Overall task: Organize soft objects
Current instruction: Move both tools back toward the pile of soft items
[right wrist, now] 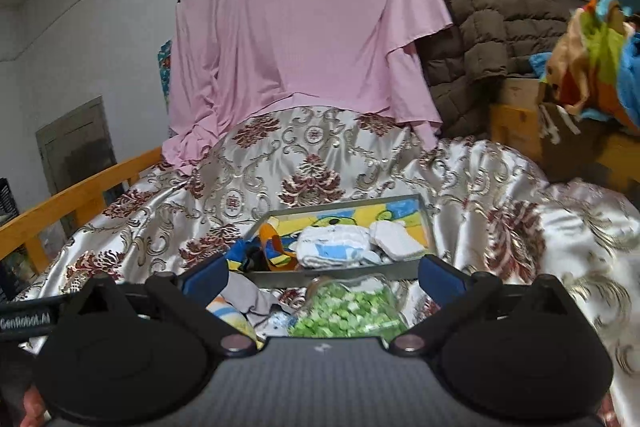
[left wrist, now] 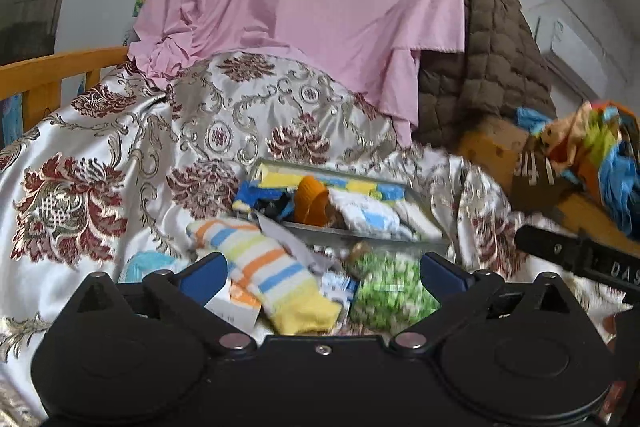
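Bedding fills both views: a shiny brocade quilt (left wrist: 120,155) with dark red flowers is spread over a wooden-railed bed, with a pink sheet (left wrist: 304,3) hung behind it and a brown quilted blanket (left wrist: 488,67) to the right. On the quilt sits a shallow grey tray (right wrist: 340,273) that already holds folded white and blue cloth pieces and an orange item. Just in front of its near wall lie the loose things: a striped sock (left wrist: 264,267) whose long axis runs from the far left toward the near right, and beside it on the right a green-and-white speckled piece (left wrist: 390,291), possibly inside clear wrapping. The left gripper (left wrist: 322,277) has its jaws spread wide with nothing pressed between them, and the sock lies directly ahead in its gap, so this hand looks nearer to it. The right gripper (right wrist: 324,281) is likewise spread wide and empty, with the green piece straight ahead. A white card and small crumpled cloths crowd the sock, and the tray's wall would have to be cleared.
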The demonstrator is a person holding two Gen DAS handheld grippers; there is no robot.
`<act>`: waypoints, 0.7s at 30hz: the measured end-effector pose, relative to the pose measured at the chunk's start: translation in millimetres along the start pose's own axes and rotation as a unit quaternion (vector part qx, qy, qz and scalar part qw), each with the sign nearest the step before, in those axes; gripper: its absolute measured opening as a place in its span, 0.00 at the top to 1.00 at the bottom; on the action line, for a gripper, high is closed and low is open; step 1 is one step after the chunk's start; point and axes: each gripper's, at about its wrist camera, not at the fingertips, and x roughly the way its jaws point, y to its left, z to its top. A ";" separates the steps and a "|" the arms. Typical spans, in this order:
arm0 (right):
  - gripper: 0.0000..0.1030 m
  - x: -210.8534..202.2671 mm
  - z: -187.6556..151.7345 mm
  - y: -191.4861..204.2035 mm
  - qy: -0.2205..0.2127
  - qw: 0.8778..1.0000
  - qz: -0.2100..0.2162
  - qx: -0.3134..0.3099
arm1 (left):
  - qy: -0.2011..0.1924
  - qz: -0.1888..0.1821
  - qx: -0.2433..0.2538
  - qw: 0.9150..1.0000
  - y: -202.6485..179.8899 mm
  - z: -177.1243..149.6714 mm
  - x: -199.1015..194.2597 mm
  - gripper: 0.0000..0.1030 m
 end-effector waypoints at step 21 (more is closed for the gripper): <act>0.00 -30.4 -67.5 -2.1 0.068 0.996 -0.053 0.003 | 0.051 0.006 0.085 0.995 -11.1 -68.7 -24.6 0.01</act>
